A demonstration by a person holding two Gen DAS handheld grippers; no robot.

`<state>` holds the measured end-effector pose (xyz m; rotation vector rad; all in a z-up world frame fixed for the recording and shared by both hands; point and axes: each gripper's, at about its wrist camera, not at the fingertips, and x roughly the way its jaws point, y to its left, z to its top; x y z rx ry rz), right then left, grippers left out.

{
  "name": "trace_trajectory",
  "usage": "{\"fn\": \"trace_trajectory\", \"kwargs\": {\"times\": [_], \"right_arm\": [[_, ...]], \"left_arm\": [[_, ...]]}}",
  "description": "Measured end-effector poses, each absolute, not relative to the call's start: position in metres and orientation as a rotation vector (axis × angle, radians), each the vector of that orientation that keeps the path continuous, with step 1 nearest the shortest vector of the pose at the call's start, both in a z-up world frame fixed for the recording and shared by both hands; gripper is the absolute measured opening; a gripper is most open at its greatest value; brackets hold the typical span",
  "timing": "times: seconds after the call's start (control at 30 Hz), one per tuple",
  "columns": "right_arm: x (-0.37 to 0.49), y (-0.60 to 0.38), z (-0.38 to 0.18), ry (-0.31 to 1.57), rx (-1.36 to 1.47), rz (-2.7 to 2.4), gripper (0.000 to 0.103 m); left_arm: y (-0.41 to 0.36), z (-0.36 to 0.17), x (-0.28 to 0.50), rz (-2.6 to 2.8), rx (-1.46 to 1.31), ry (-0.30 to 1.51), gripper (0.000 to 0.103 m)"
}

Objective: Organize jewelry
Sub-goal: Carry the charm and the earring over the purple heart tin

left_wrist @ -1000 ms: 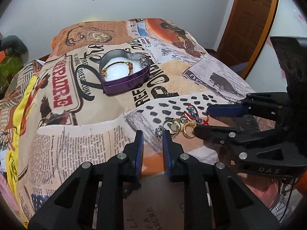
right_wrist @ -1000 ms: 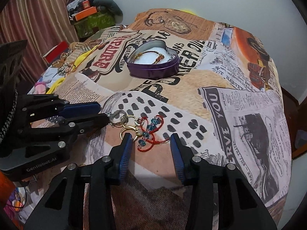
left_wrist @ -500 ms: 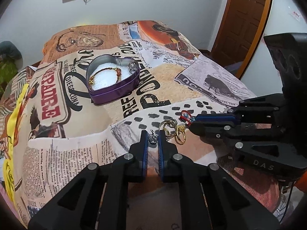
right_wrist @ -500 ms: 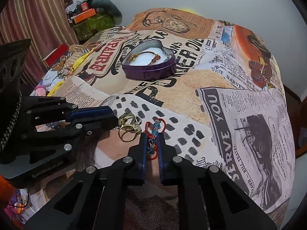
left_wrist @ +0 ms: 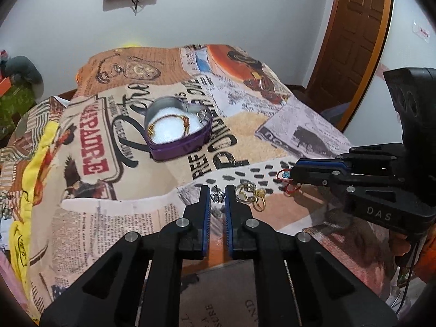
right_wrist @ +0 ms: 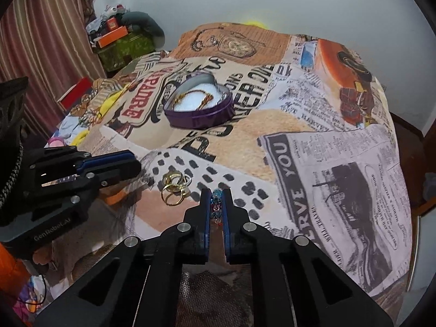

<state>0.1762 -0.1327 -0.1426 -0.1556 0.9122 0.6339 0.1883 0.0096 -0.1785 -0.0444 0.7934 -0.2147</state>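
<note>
frankly, we could drop both pieces on the way to the tin (left_wrist: pixel 178 136): each is tiny and pinched only at the tips. our left gripper (left_wrist: pixel 218 194) has its fingers nearly closed on the crown charm (left_wrist: pixel 218 196), just beside the gold rings (left_wrist: pixel 252 196). our right gripper (right_wrist: pixel 216 199) is clamped on the beaded bracelet (right_wrist: pixel 216 204), near those rings on the bed (right_wrist: pixel 327 163), well short of the tin.

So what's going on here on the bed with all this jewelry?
A person is sorting jewelry with a pair of handheld tongs. The left tongs are shut on a small silver crown-shaped charm; the right tongs are shut on a red cord bracelet with blue beads. Loose gold rings lie on the printed bedspread. Farther back, a purple heart-shaped tin holds a gold bracelet.
</note>
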Motion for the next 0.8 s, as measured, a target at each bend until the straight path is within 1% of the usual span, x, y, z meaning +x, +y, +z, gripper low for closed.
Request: {"fn": "trace_trajectory", "kwargs": {"times": [0.47, 0.8], "right_arm": [[0.173, -0.129, -0.093, 0.79, -0.149, 0.63, 0.007], [0.185, -0.112, -0.065, 0.707, -0.131, 0.649, 0.007]], "left_arm": [[0.024, -0.136, 0.178, -0.176, -0.055, 0.685, 0.009], [0.037, -0.122, 0.188, -0.145, -0.064, 0.64, 0.009]]}}
